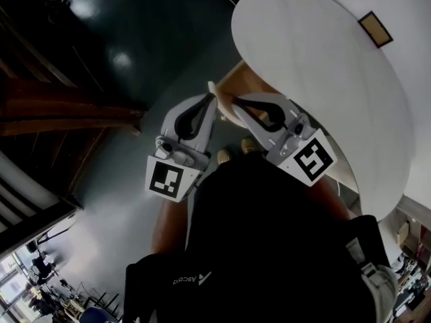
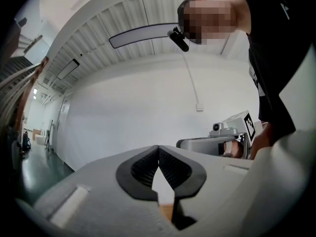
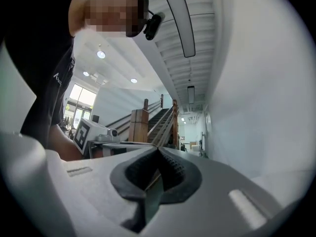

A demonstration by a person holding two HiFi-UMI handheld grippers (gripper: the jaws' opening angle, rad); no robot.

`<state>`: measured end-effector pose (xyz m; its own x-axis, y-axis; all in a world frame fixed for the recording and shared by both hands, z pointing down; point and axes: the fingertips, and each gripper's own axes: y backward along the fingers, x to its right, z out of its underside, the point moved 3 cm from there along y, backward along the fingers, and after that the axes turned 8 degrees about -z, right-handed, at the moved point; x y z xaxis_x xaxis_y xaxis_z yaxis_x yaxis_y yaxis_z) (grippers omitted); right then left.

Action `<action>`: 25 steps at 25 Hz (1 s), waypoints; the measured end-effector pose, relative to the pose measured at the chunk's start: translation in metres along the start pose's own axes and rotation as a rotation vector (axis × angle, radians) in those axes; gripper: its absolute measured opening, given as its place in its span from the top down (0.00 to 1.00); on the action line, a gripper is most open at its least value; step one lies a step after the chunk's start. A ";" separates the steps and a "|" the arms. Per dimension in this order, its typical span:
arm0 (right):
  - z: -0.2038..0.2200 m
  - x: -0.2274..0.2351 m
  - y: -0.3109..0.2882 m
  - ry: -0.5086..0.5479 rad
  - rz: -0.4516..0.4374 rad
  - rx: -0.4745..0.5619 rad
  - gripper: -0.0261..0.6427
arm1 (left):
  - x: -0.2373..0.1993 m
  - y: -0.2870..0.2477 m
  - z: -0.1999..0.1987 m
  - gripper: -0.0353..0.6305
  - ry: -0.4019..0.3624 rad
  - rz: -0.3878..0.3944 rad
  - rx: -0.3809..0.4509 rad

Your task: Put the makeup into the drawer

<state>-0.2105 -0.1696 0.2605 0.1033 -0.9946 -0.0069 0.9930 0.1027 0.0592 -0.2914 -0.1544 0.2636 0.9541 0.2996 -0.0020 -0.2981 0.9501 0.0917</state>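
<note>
No makeup and no drawer show in any view. In the head view both grippers are held up close in front of the person's dark top, side by side and pointing away. My left gripper [image 1: 212, 89] has its jaws closed tip to tip with nothing between them, as its own view shows [image 2: 158, 148]. My right gripper [image 1: 224, 101] is shut and empty too [image 3: 159, 150]. Each gripper appears in the other's view: the right gripper's marker cube [image 2: 243, 127] and the left gripper's marker cube [image 3: 85, 132].
A round white table [image 1: 323, 73] fills the upper right of the head view, with a small brown-framed thing [image 1: 375, 29] on it and a wooden base [image 1: 246, 86] under it. A wooden staircase [image 1: 60, 110] stands at the left on dark glossy floor [image 1: 128, 39].
</note>
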 end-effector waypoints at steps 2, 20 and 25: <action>-0.001 -0.003 0.002 -0.013 -0.004 0.016 0.96 | 0.001 0.002 -0.002 0.93 0.001 0.003 0.005; -0.004 -0.005 0.017 -0.011 0.028 0.039 0.96 | 0.014 0.005 -0.007 0.93 -0.015 0.025 0.016; -0.004 -0.007 0.020 -0.010 0.027 0.031 0.96 | 0.017 0.006 -0.009 0.93 -0.015 0.027 0.015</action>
<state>-0.1911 -0.1609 0.2575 0.1292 -0.9916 0.0053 0.9875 0.1291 0.0902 -0.2775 -0.1425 0.2555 0.9462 0.3233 0.0151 -0.3230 0.9404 0.1065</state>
